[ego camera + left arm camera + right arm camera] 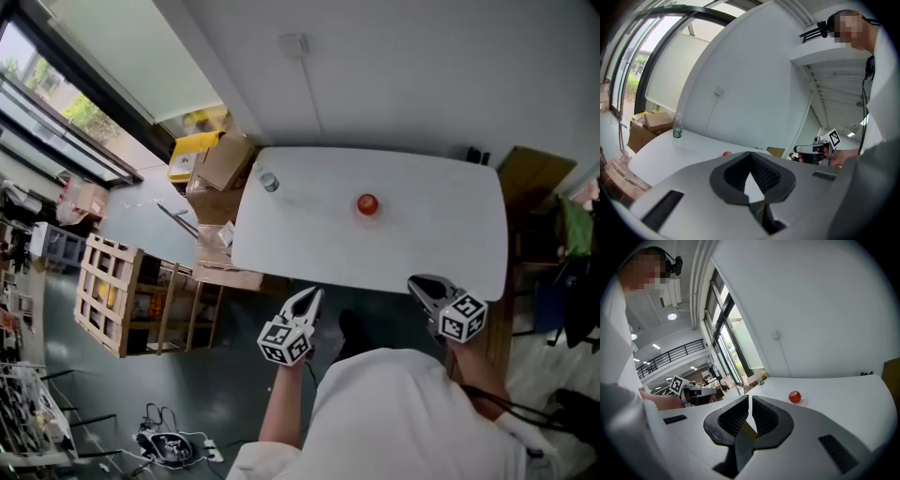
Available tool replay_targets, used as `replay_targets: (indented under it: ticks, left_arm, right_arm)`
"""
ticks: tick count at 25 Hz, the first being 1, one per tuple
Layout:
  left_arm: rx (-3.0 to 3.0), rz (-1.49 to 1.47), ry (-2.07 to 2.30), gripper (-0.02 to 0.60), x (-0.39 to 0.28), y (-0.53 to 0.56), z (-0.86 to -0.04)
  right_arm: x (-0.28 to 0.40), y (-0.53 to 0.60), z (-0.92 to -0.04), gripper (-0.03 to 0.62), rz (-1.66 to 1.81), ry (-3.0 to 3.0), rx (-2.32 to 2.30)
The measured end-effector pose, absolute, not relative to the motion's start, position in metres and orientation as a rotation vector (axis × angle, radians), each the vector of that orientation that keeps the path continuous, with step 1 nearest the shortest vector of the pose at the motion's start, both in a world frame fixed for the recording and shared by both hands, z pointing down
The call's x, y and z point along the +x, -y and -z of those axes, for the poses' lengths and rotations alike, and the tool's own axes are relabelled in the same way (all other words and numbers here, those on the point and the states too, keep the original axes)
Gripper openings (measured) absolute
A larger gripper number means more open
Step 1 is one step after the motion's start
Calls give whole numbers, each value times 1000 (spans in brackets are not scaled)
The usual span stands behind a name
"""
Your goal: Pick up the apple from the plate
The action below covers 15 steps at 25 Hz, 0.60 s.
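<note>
A red apple (367, 204) sits on a small pale plate (367, 217) near the middle of the white table (441, 244). Both grippers hover off the table's near edge, short of the apple. My left gripper (307, 300) is shut and empty; in its own view the jaws (750, 154) meet, and only a sliver of the apple (726, 153) shows above them. My right gripper (420, 284) also looks shut with nothing in it. In its own view, the apple (794, 396) and plate (803, 402) lie ahead, to the right of the jaws (750, 398).
A plastic bottle (269, 181) stands at the table's far left corner. Cardboard boxes (220, 164) and a wooden crate (117, 291) sit on the floor to the left. A brown board (530, 178) leans beside the table's right end.
</note>
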<state>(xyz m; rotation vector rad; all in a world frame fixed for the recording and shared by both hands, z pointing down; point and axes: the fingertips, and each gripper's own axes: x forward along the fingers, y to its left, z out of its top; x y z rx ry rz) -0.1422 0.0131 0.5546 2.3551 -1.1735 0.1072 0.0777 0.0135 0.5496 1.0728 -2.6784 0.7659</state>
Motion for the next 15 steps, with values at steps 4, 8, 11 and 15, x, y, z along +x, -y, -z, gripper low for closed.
replay_targets:
  ticks: [4, 8, 11, 15]
  left_arm:
    - [2389, -139, 1132, 2, -150, 15, -557]
    - [2434, -167, 1081, 2, -156, 42, -559]
    - [2462, -187, 1028, 2, -156, 58, -561]
    - [2500, -207, 966, 2, -154, 74, -566]
  right_arm:
    - [67, 7, -551, 46, -777, 2665, 1115]
    - [56, 27, -554, 46, -780, 2650, 1164]
    - [50, 40, -554, 46, -784, 2639, 1207]
    - [44, 50, -558, 46, -798, 2616, 1260]
